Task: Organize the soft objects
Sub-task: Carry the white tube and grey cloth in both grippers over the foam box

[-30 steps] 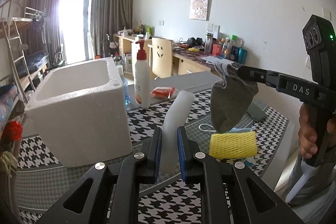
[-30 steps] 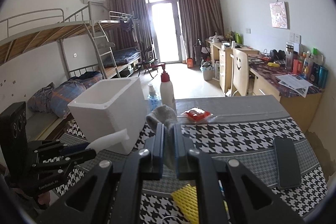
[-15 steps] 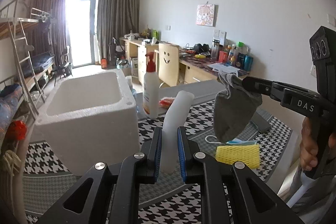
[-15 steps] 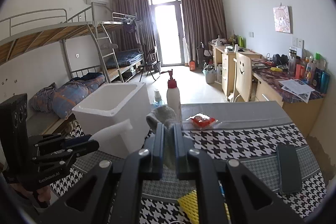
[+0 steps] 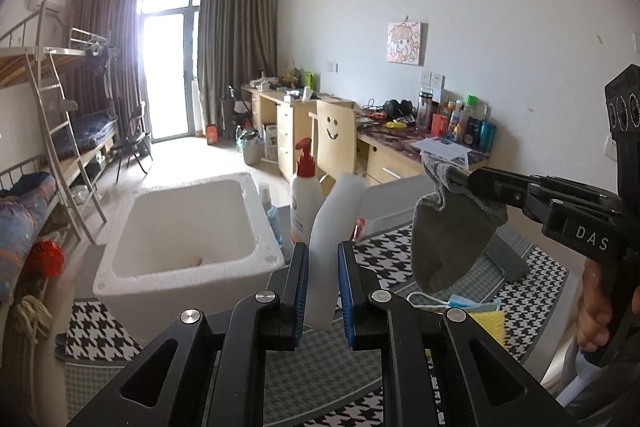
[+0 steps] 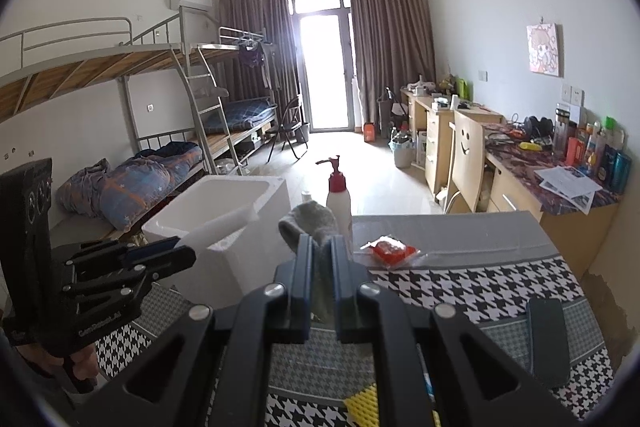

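My left gripper [image 5: 322,255] is shut on a white foam strip [image 5: 332,223] that sticks up and forward between its blue pads. An open white foam box [image 5: 188,227] stands on the table just ahead and to the left of it. My right gripper [image 6: 320,247] is shut on a grey sock [image 6: 310,223]. In the left wrist view the sock [image 5: 448,239] hangs limp from the right gripper [image 5: 460,175] above the table, right of the box. The right wrist view shows the left gripper [image 6: 176,251] holding the strip [image 6: 224,227] at the box's [image 6: 224,203] near rim.
A red-capped pump bottle [image 5: 304,203] and a small blue bottle stand behind the box. A red packet [image 6: 390,249], a dark phone [image 6: 550,339], a yellow foam net [image 5: 484,317] and a blue mask [image 5: 468,301] lie on the houndstooth table. Bunk beds left, desks right.
Both grippers have risen, each keeping its grip. The left wrist view now looks down into the box's hollow, and the sock hangs higher above the yellow net.
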Tool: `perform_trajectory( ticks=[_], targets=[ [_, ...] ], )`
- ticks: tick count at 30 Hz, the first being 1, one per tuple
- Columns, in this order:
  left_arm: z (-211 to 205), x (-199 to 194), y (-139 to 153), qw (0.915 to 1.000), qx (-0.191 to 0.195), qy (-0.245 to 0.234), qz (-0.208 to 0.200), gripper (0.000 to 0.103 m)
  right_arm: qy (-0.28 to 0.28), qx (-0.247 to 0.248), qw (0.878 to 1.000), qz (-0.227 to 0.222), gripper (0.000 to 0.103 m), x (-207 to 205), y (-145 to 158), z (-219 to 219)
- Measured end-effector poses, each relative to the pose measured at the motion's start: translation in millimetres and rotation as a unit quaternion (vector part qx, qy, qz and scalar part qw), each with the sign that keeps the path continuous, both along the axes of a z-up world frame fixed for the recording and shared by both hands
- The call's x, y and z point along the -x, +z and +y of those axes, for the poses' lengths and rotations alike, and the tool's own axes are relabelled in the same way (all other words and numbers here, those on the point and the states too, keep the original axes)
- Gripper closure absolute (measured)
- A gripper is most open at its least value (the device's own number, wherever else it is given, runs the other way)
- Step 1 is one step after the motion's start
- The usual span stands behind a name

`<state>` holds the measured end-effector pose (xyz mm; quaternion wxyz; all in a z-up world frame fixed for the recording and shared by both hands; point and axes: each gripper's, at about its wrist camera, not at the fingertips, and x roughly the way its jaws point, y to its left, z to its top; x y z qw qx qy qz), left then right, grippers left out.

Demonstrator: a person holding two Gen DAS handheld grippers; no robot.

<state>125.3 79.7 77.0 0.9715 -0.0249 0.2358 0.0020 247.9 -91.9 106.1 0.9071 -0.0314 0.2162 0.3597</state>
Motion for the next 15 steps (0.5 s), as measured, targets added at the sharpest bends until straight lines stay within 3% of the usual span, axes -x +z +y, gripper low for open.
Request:
perform_trajectory(
  ticks=[15],
  targets=[
    [9.3,-13.1,21.8,0.9991,-0.017,0.028,-0.025,0.087,0.003,0.007,1.0,-0.016,0.092,-9.7,16.3,15.9]
  ],
)
